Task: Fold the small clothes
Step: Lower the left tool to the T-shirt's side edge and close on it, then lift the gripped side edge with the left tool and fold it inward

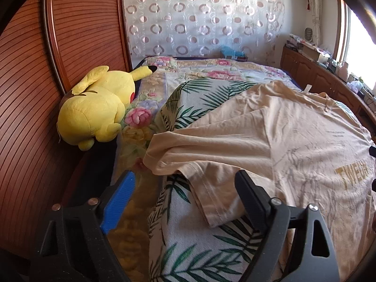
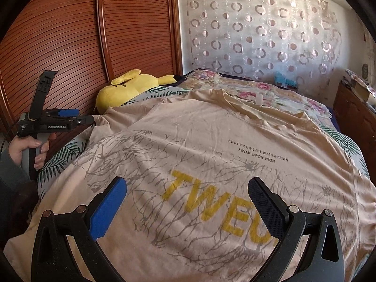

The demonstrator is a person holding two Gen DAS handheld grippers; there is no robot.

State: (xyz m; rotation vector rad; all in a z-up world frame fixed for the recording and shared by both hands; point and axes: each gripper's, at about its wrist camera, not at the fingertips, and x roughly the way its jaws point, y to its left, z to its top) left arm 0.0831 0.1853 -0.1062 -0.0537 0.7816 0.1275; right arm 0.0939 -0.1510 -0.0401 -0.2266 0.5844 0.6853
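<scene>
While the beige T-shirt (image 2: 211, 145) lies spread print-up on the bed (image 1: 211, 70), unfolded, I hold my left gripper (image 1: 185, 188) wide by its nine-o'clock sleeve (image 1: 188, 155); my right gripper (image 2: 188, 202) hovers wide, empty.

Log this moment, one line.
left tool: open, at sleeve | right tool: open, above chest print | beige cotton T-shirt: flat, unfolded on leaf-print bedspread

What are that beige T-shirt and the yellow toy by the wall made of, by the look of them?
T-shirt: likely thin cotton knit, matte; it creases softly and shows stitched hems. Yellow toy: plush, probably synthetic pile over stuffing; fuzzy surface, rounded padded shape.
</scene>
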